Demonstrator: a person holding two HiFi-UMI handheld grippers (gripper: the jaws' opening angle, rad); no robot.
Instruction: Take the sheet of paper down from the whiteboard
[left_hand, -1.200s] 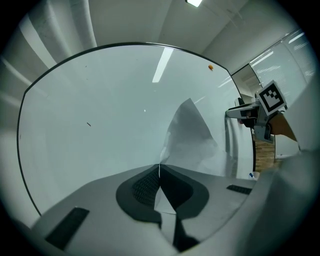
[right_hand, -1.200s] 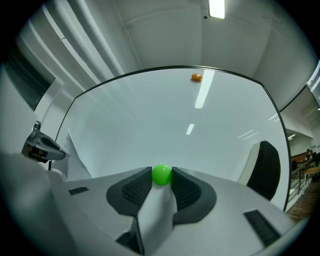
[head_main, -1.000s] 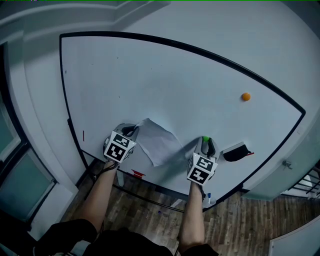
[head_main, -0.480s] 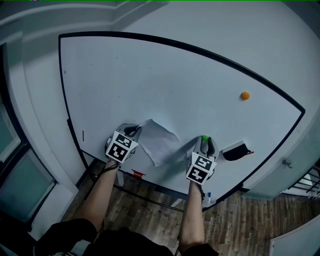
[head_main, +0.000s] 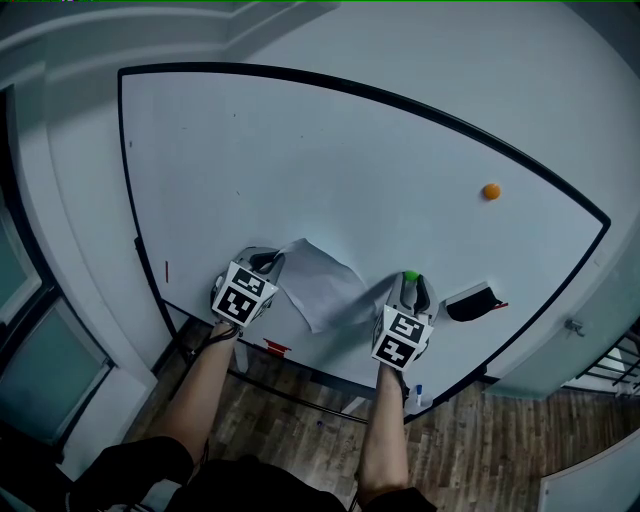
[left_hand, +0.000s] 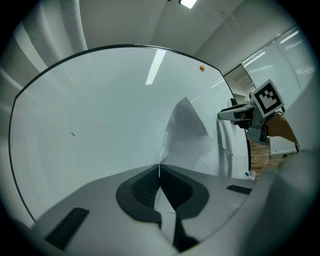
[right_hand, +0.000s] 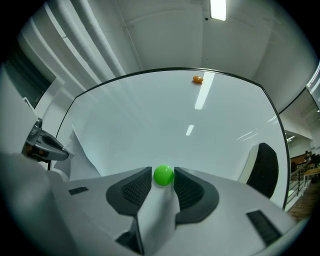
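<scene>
Green magnet (right_hand: 163, 175): right gripper (head_main: 412, 284) is clamping it on the whiteboard (left_hand: 90, 115); pulling straight off looks best.
Left gripper (left_hand: 159, 172): jaws together, pinching the sheet of paper (left_hand: 187, 135) by its corner.
Slack: sheet is hanging curled between both grippers; keeping it loose should be avoiding tears.

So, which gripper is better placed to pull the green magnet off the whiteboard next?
Right, probably. The right gripper has its jaws on both sides of the green magnet, gripping it. The left gripper is shut on the sheet of paper, away from that magnet.
</scene>
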